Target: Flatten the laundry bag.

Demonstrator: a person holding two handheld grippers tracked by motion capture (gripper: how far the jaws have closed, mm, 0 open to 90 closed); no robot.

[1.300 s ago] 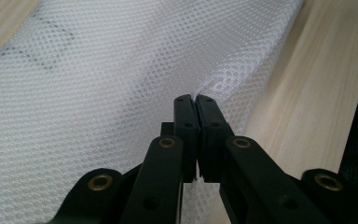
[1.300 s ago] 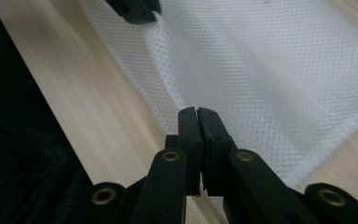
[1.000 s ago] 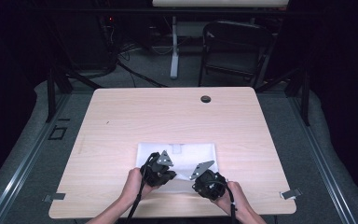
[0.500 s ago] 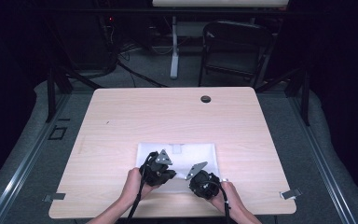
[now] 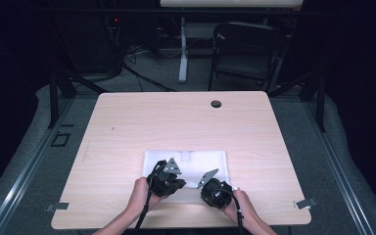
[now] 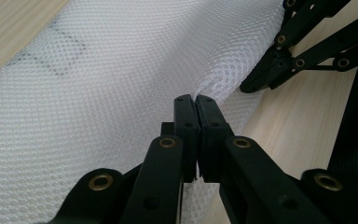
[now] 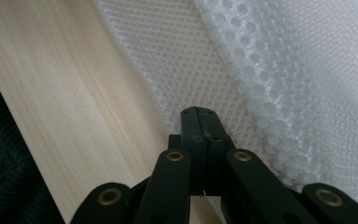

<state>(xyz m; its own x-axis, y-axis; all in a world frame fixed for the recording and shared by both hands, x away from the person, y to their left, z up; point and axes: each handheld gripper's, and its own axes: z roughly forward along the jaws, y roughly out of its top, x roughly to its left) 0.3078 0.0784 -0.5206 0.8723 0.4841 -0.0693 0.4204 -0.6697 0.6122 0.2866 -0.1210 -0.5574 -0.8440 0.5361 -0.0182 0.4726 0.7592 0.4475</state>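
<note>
A white mesh cloth (image 5: 196, 164) lies flat on the light wooden table (image 5: 176, 122), near its front edge. My left gripper (image 5: 182, 185) sits at the cloth's near edge. In the left gripper view its jaws (image 6: 196, 99) are pressed together on a raised fold of the mesh (image 6: 121, 70). My right gripper (image 5: 197, 185) is close beside it, and its jaws (image 7: 198, 110) are shut on the edge of the mesh (image 7: 284, 70). The left gripper view also shows the right gripper (image 6: 256, 84) pinching the same edge. A hand holds each gripper from below.
A black round grommet (image 5: 216, 104) is set in the table's far side. A dark chair (image 5: 247, 49) and a white stand leg (image 5: 182, 54) are on the floor beyond. Metal brackets (image 5: 304, 202) stick out at the front corners. Bare wood (image 7: 65, 93) borders the cloth.
My right gripper has shifted slightly to the left, closer to the left one. The left gripper and the cloth have stayed in place.
</note>
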